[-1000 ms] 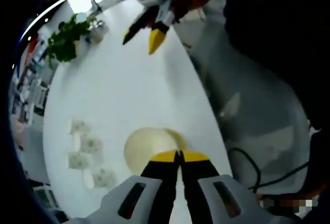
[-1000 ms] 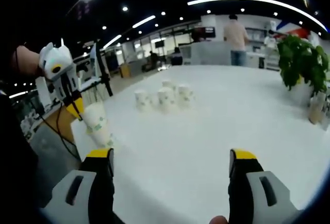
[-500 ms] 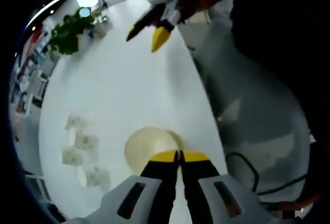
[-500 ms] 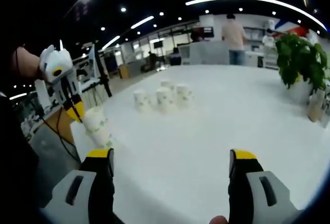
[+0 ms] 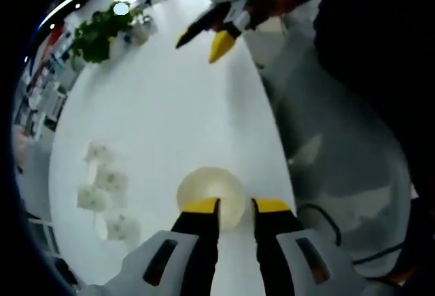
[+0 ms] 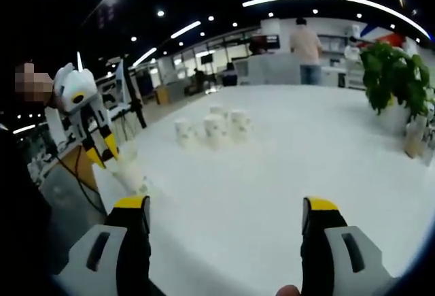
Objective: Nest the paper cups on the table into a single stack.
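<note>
Opening since half a second ago, the left gripper has parted its fingers narrowly and now holds nothing; the paper cup stands freed at the desk edge nearest the person. Four more cups cluster mid-desk, still to be nested. The right gripper hangs wide open, empty.

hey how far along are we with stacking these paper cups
Barely started. Done: nothing looks nested yet. In hand: the left gripper stands open over one cup near the table edge. Left: four cups sit clustered apart, and the right gripper is open and empty.
</note>
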The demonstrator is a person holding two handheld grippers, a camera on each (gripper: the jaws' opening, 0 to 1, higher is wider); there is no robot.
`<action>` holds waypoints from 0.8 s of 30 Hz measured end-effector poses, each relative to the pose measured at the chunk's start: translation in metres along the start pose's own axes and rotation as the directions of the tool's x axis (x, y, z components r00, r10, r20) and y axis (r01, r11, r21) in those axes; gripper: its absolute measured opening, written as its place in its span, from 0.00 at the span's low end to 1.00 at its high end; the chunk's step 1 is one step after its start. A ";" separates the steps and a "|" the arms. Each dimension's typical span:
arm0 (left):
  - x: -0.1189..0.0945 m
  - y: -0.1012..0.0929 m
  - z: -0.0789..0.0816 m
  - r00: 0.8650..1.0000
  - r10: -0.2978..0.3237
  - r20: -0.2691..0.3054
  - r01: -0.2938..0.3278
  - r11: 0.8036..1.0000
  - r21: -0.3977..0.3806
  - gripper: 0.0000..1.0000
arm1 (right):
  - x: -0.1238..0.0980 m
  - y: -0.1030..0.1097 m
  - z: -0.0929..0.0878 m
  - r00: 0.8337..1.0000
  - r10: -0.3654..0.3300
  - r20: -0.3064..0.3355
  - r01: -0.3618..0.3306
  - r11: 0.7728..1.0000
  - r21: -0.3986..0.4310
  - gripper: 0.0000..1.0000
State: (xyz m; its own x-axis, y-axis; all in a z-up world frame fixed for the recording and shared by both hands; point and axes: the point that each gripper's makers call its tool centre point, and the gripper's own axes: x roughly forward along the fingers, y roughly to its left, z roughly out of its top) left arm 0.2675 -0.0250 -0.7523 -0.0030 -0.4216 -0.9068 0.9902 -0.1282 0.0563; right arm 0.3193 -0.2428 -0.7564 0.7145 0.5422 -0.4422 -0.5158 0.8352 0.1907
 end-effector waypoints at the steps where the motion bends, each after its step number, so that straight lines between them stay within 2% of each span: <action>1: 0.000 0.000 0.000 1.000 0.003 0.003 -0.003 1.000 -0.007 0.17 | 0.000 0.000 0.000 1.000 0.001 0.000 -0.001 1.000 0.001 0.90; 12: 0.001 -0.003 0.001 0.998 0.037 0.044 -0.032 0.994 -0.105 0.19 | 0.000 0.004 -0.002 1.000 0.017 -0.011 -0.018 1.000 -0.008 0.90; 17: 0.000 -0.004 -0.002 0.998 0.054 0.044 -0.048 0.991 -0.121 0.20 | 0.001 0.005 -0.001 0.999 0.030 -0.015 -0.030 0.999 -0.017 0.90; 22: -0.006 0.004 -0.001 0.992 0.104 0.074 -0.088 0.976 -0.200 0.23 | 0.000 0.008 0.000 0.999 0.047 -0.023 -0.048 0.998 -0.034 0.90; 24: -0.009 0.008 0.002 0.986 0.136 0.098 -0.107 0.961 -0.255 0.25 | 0.000 0.007 0.000 0.998 0.051 -0.028 -0.052 0.998 -0.036 0.90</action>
State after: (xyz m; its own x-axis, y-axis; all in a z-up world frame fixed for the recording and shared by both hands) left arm 0.2753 -0.0239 -0.7425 0.1178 -0.5214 -0.8452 0.9875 0.1512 0.0443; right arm 0.3158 -0.2364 -0.7551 0.6735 0.5813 -0.4566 -0.5692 0.8020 0.1813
